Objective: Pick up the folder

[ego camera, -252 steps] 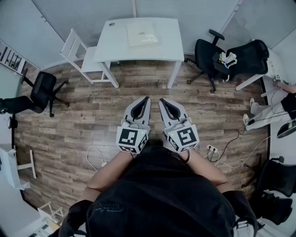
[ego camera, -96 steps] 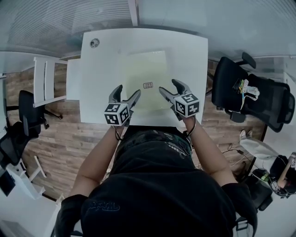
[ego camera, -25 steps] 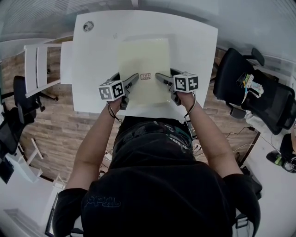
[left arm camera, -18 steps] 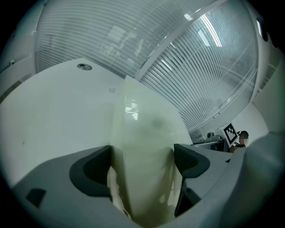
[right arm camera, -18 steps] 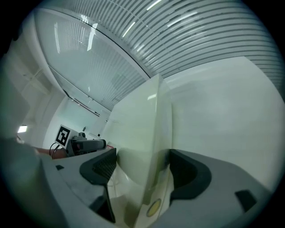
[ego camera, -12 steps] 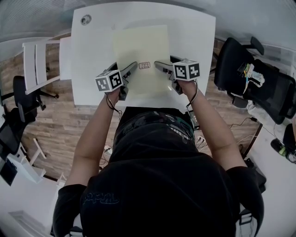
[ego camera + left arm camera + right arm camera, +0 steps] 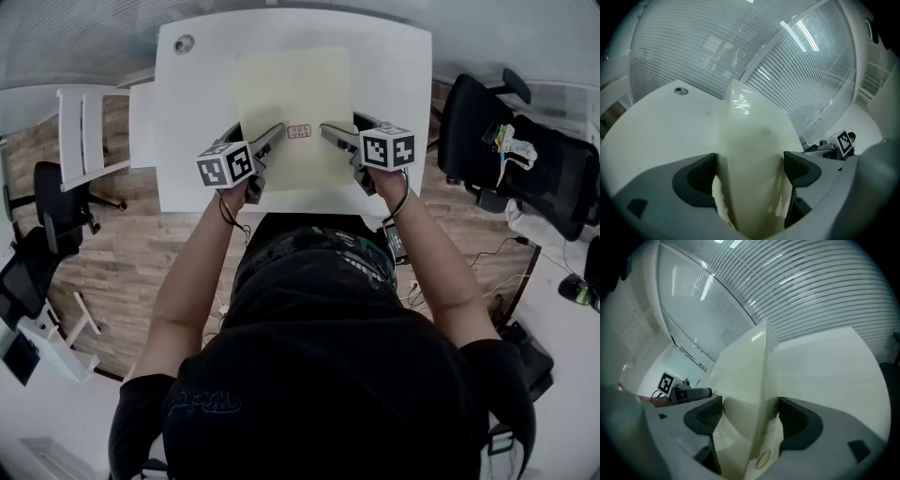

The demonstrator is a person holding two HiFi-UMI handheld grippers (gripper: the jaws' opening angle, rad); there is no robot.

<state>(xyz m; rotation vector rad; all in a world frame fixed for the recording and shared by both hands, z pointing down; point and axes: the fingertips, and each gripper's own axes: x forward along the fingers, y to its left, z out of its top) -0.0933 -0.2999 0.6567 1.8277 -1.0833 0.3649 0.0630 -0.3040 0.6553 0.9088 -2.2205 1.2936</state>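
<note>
A pale yellow translucent folder (image 7: 292, 94) lies lengthwise on the white table (image 7: 394, 75), with a small label (image 7: 300, 131) near its close end. My left gripper (image 7: 267, 141) holds the folder's near left part and my right gripper (image 7: 333, 136) its near right part. In the left gripper view the folder (image 7: 752, 154) fills the gap between the jaws and rises ahead of them. The right gripper view shows the same, with a fold line running up the folder (image 7: 740, 380). Both near corners are hidden under the grippers.
A black office chair (image 7: 511, 141) stands right of the table. A white chair (image 7: 84, 127) and another black chair (image 7: 52, 187) stand to the left. A round grommet (image 7: 184, 43) sits at the table's far left corner. A glass wall with blinds runs behind it.
Since 3.8 s ago both grippers moved inward onto the folder's near end and closed on it. In the last second they stay there, with only a slight shift of the view.
</note>
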